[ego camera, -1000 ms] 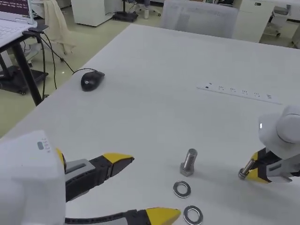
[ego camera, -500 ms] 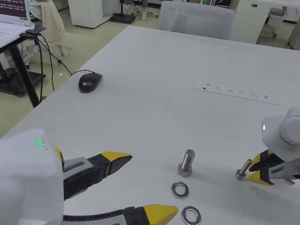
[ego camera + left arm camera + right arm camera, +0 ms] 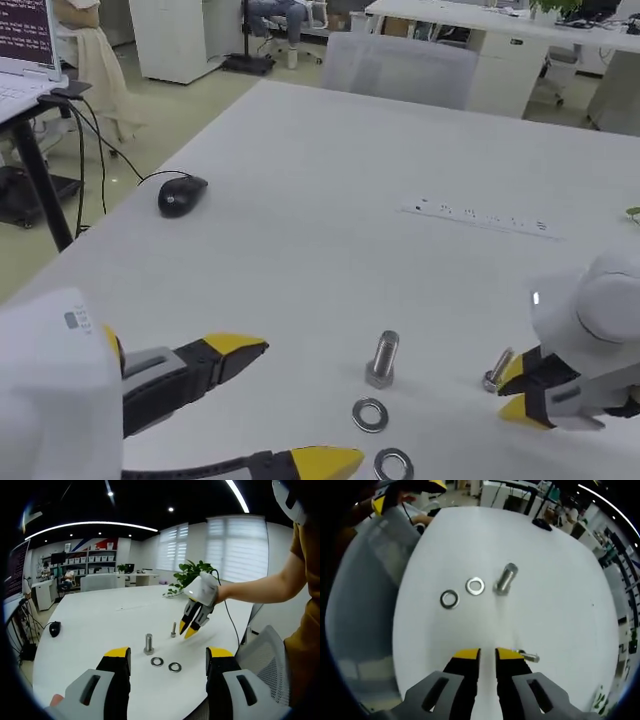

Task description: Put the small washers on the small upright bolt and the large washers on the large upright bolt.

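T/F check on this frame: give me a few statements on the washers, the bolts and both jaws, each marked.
1. The washers lie flat on the table, on neither bolt. True.
2. The left gripper has its jaws shut. False: they stand wide apart, with nothing between them.
3. The large bolt stands upright on its head, close to the washers. True.
4. The right gripper clamps a washer. False: nothing sits between its jaws, and the small bolt is just beside them.
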`<state>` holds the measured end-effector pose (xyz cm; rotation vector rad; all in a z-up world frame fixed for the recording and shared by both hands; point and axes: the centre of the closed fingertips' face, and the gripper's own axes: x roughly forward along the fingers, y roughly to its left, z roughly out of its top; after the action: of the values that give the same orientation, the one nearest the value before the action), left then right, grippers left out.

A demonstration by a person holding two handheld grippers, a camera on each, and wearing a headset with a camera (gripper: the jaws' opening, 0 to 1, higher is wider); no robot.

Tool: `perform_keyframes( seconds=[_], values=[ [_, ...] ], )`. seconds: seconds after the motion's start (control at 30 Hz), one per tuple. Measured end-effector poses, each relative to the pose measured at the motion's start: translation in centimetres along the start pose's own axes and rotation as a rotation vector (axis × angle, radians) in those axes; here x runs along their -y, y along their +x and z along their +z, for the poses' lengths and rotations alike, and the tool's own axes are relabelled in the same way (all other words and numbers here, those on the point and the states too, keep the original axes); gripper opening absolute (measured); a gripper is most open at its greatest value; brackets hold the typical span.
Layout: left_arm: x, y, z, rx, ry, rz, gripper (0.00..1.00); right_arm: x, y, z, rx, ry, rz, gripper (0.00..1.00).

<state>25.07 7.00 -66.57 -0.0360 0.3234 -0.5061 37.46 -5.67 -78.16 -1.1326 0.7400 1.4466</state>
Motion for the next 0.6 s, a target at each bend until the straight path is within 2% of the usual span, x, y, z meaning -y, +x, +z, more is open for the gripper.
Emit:
perform_keyframes(
  seconds=[0.3, 0.43, 0.6],
  values=[
    [0.2, -1.0, 0.7, 0.031, 0.01, 0.01, 0.6, -3.4, 2.2, 3.5, 0.034, -0.083, 0.065, 0.14],
    [-0.1, -1.4, 0.6, 0.031, 0.011, 0.02, 0.6, -4.2, 2.8, 5.3, 0.077, -0.061, 0.105, 0.15],
    [-0.1, -1.5, 0.6, 0.036, 0.014, 0.019, 0.6, -5.3, 4.1, 6.2, 0.065, -0.08, 0.135, 0.21]
  ],
)
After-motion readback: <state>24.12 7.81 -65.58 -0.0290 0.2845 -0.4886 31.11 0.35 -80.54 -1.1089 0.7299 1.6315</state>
